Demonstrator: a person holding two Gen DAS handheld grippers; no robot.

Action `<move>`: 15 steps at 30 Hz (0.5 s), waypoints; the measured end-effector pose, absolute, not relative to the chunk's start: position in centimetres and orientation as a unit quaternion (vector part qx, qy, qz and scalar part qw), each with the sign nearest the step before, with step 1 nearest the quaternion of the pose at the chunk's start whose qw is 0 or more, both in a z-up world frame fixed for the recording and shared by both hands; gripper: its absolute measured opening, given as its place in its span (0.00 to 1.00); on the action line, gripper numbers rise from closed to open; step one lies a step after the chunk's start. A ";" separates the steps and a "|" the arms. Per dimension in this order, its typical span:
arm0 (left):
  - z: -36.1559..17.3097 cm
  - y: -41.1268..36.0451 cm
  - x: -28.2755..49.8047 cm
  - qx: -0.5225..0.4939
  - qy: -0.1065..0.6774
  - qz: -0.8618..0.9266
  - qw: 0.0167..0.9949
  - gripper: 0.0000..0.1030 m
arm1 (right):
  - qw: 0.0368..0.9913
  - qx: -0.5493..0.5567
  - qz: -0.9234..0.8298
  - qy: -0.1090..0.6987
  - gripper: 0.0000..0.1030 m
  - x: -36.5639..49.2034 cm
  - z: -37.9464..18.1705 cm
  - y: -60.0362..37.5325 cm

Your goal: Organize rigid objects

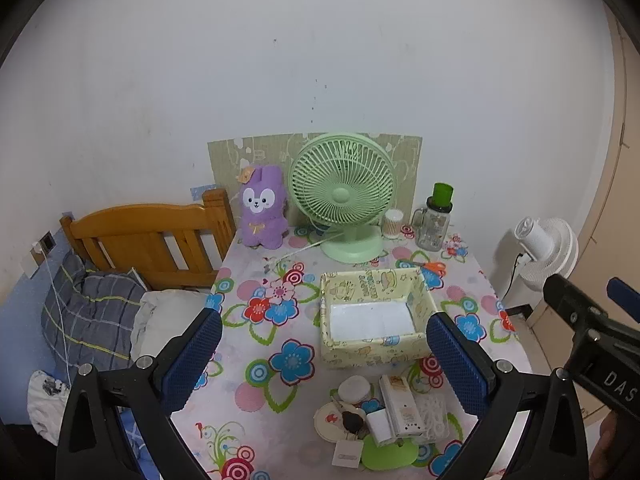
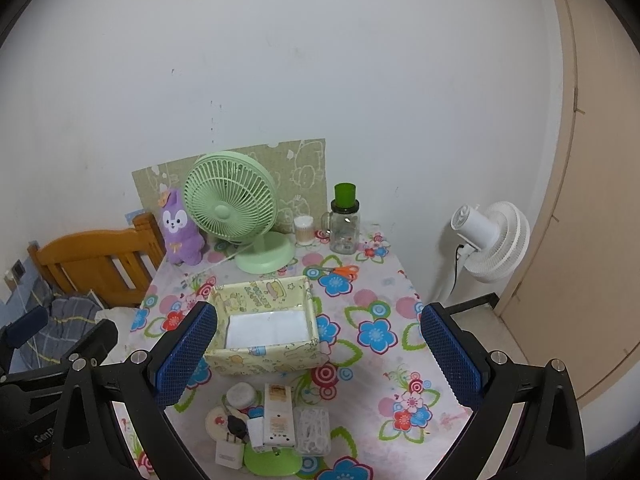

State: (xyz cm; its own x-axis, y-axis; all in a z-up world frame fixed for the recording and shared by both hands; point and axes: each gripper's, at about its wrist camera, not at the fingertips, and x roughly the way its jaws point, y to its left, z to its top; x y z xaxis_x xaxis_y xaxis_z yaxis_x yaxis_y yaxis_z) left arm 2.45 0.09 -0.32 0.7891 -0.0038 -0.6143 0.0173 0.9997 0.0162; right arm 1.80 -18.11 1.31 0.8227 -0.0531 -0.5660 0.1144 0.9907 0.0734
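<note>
A yellow cartoon-print box (image 1: 374,316) (image 2: 266,320) sits open and empty mid-table. In front of it lies a cluster of small items: a white round jar (image 1: 354,388) (image 2: 241,395), a cream remote-like device (image 1: 401,406) (image 2: 279,414), a clear box of white bits (image 2: 312,430), a white plug adapter (image 1: 347,454) (image 2: 229,454), a black key fob (image 1: 352,420), a round tin (image 2: 218,422) and a green flat piece (image 1: 390,456) (image 2: 272,462). My left gripper (image 1: 326,364) is open above the table's near side. My right gripper (image 2: 318,358) is open above the cluster, empty.
At the table's back stand a green fan (image 1: 344,196) (image 2: 236,208), a purple plush (image 1: 262,208), a cotton-swab jar (image 2: 304,230) and a glass jar with green lid (image 1: 436,220) (image 2: 344,224). Orange scissors (image 2: 340,272) lie nearby. A bed (image 1: 148,236) is left, a white fan (image 2: 490,240) right.
</note>
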 end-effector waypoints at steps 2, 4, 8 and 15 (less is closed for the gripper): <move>-0.8 0.0 2.5 0.012 0.330 -0.008 0.944 1.00 | 0.953 0.056 -0.040 0.296 1.00 2.0 1.1 -18.2; -1.2 0.0 2.6 0.014 0.334 -0.009 0.943 1.00 | 0.952 0.063 -0.034 0.298 1.00 2.2 0.6 -18.2; -2.5 -0.3 2.6 0.031 0.343 -0.001 0.939 1.00 | 0.949 0.065 -0.031 0.306 1.00 2.5 -0.7 -18.1; -6.1 0.1 2.7 0.002 0.369 -0.012 0.929 1.00 | 0.941 0.075 -0.020 0.328 1.00 3.4 -4.1 -18.0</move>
State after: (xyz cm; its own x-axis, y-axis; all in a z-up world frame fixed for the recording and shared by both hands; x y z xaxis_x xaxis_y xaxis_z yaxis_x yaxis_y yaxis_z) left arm 2.73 0.09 -6.06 0.7277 -0.0211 -0.6855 0.0234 0.9997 -0.0059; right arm 3.37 -18.04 -4.12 0.7836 0.0118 -0.6212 0.0865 0.9880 0.1279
